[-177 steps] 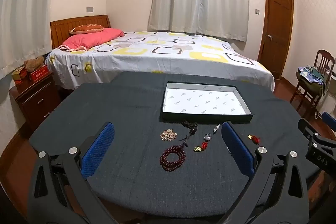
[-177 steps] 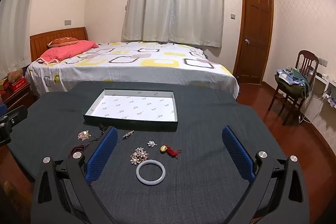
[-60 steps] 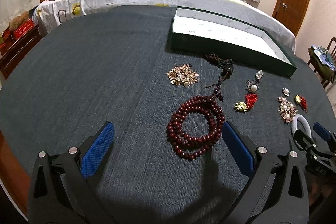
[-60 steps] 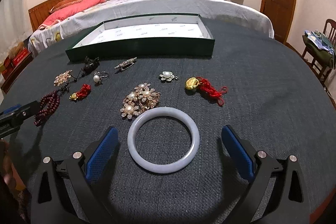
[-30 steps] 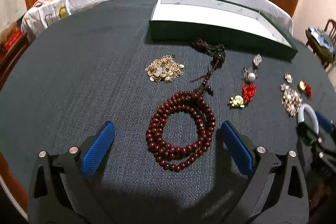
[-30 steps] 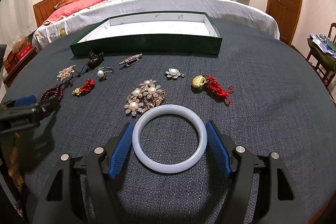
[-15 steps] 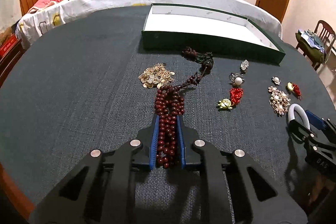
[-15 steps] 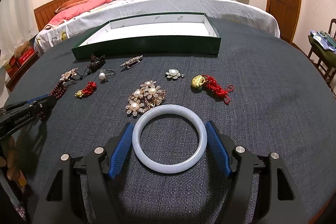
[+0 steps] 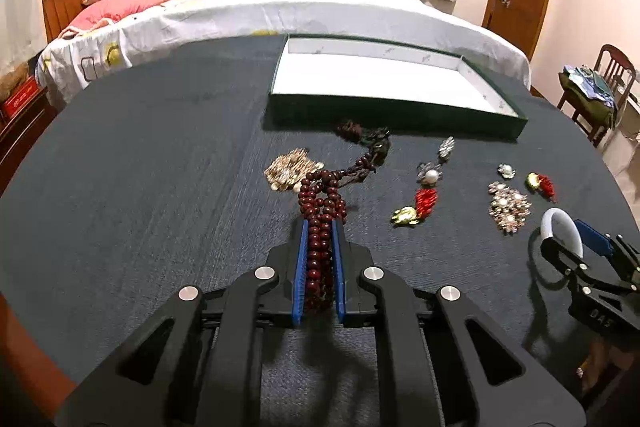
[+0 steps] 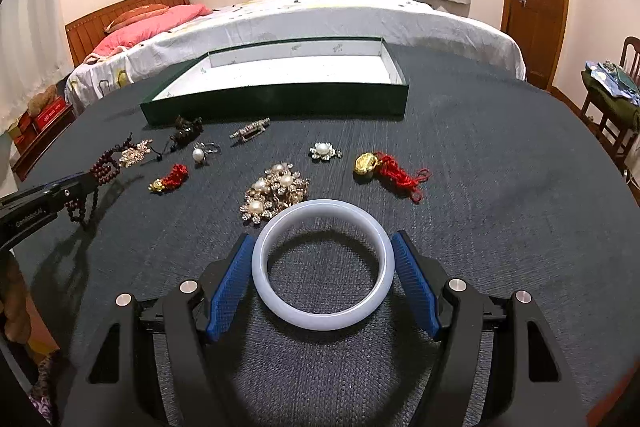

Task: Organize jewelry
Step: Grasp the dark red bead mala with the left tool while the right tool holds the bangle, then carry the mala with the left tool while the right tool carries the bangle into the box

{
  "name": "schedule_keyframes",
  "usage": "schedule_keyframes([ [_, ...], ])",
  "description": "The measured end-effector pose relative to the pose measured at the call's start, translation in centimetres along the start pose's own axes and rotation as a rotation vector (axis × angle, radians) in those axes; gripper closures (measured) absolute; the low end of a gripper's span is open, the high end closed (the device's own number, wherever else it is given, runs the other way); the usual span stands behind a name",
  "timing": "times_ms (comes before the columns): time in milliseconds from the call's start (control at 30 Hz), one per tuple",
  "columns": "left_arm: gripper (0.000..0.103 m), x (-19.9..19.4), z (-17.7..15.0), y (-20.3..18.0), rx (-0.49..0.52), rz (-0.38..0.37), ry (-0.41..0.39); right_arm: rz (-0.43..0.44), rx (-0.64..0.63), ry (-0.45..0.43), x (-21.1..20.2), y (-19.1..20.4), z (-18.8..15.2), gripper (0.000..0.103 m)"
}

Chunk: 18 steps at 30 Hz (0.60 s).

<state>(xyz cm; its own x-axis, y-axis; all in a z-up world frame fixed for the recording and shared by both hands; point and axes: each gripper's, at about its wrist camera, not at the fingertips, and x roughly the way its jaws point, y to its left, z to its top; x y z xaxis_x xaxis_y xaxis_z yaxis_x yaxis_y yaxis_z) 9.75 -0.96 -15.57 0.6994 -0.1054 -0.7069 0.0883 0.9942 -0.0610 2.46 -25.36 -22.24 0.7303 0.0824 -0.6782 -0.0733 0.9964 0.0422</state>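
My left gripper has gone from wide open around the coiled string of dark red wooden beads to pinching it: the blue pads are closing the last bit on the bunched strands, which now stand in a narrow column between them where a second ago they lay as a loose ring on the dark cloth-covered table. In the right wrist view the near end of the string hangs below that gripper, clear of the cloth, while its tasselled far end trails back toward the small gold filigree piece. I judge this means the pick-up is made and the beads are ready to be carried to the shallow green box with the white lining, which sits empty at the far side of the table. My right gripper has kept its place, its jaws held wide apart on the pale white-blue jade bangle, pads touching its two sides; the bangle looks to rest on the cloth. Both grippers point forward and slanting down at the table, the left one raised a little. The pearl brooch cluster, the gold charm with red cord and the other small pieces lie loose between me and the box.
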Motion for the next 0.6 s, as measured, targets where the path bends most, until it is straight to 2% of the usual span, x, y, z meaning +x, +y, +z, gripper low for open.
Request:
schedule_keyframes([
  [300, 0.091, -1.9, 1.7, -0.9, 0.007, -0.015, -0.059, 0.015, 0.006, -0.053, -1.7, 0.0, 1.9, 0.035],
  [433, 0.091, -2.2, 3.4, -1.2, 0.001, -0.029, -0.081, 0.027, 0.006, -0.099, -2.3, -0.1, 4.1, 0.035],
  [600, 0.091, -1.6, 7.1, -1.6, 0.002, -0.052, -0.125, 0.045, 0.034, -0.149, -1.6, -0.8, 7.8, 0.035],
])
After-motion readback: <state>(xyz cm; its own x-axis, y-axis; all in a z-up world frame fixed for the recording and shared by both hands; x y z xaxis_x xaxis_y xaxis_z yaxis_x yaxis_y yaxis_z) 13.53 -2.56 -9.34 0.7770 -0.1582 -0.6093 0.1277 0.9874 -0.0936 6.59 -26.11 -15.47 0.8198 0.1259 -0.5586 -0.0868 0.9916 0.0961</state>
